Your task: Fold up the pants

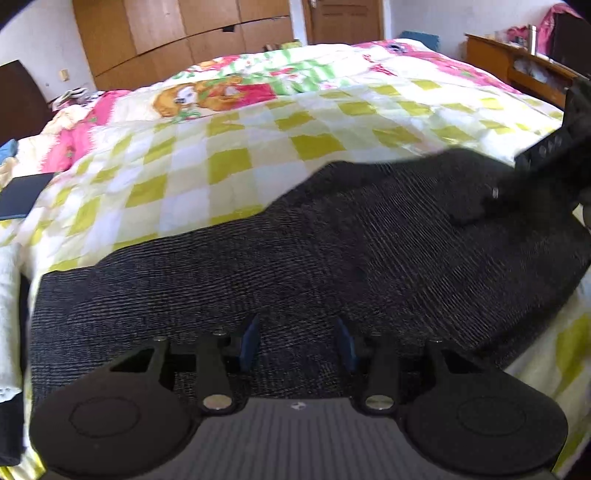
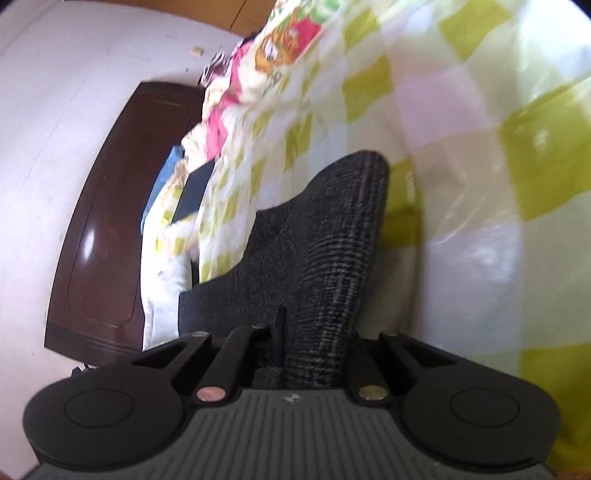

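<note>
Dark grey checked pants [image 1: 332, 251] lie spread across the near edge of a bed. My left gripper [image 1: 297, 341] hovers over the pants' near side with its blue-padded fingers [image 1: 249, 343] apart and empty. My right gripper [image 1: 491, 206] shows at the right of the left wrist view, pinching the pants' far right end. In the right wrist view the pants [image 2: 325, 258] run up from between the right gripper's fingers [image 2: 280, 332], which are shut on the fabric and lift it off the quilt.
The bed carries a yellow-and-white checked quilt [image 1: 229, 155] with pink cartoon print further back. A dark flat object [image 1: 22, 199] lies at the bed's left edge. A dark wooden headboard [image 2: 110, 221] stands left. Wardrobes [image 1: 177, 33] and a wooden shelf [image 1: 517, 66] line the room.
</note>
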`<state>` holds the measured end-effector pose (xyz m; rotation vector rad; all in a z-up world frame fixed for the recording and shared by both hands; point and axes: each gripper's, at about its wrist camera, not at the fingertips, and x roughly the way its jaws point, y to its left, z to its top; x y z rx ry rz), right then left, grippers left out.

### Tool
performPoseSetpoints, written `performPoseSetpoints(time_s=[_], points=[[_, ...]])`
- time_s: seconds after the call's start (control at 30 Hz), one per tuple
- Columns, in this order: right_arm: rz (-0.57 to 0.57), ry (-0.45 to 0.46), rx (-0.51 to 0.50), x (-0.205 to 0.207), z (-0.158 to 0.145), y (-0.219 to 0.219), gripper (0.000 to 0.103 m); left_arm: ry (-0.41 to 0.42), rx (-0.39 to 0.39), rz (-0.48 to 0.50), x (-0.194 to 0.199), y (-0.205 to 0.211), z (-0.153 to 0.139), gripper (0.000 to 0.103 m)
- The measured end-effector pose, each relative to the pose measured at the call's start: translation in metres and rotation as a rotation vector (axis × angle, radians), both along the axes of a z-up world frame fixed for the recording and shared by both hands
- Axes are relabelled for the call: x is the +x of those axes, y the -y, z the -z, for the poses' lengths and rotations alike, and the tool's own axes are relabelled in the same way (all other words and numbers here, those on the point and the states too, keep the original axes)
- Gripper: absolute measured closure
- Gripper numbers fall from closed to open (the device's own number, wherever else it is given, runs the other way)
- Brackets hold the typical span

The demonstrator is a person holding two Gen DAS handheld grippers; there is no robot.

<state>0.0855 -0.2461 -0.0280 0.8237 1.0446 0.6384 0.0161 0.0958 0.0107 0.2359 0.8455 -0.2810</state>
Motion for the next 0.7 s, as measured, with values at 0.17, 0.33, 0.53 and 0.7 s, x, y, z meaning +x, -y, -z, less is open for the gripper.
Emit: performPoseSetpoints(time_s=[0.17, 0.33, 0.53, 0.7], points=[[0.161, -0.015, -0.031, -0.023, -0.004, 0.07, 0.096, -0.009, -0.023, 0.109, -0.002, 0.048, -0.001, 0.047], [0.297, 0.006, -0.113, -0.042, -0.023, 0.131, 0.096, 0.006, -0.055, 0.244, 0.001, 0.109, 0.002, 0.046], [0.384, 0.009, -0.184, -0.062, -0.034, 0.16, 0.096, 0.008, -0.041, 0.342, 0.009, 0.165, -0.001, 0.046], [0.401, 0.023, -0.227, -0.061, -0.037, 0.146, 0.095, 0.022, -0.006, 0.327, -0.004, 0.167, -0.006, 0.046]])
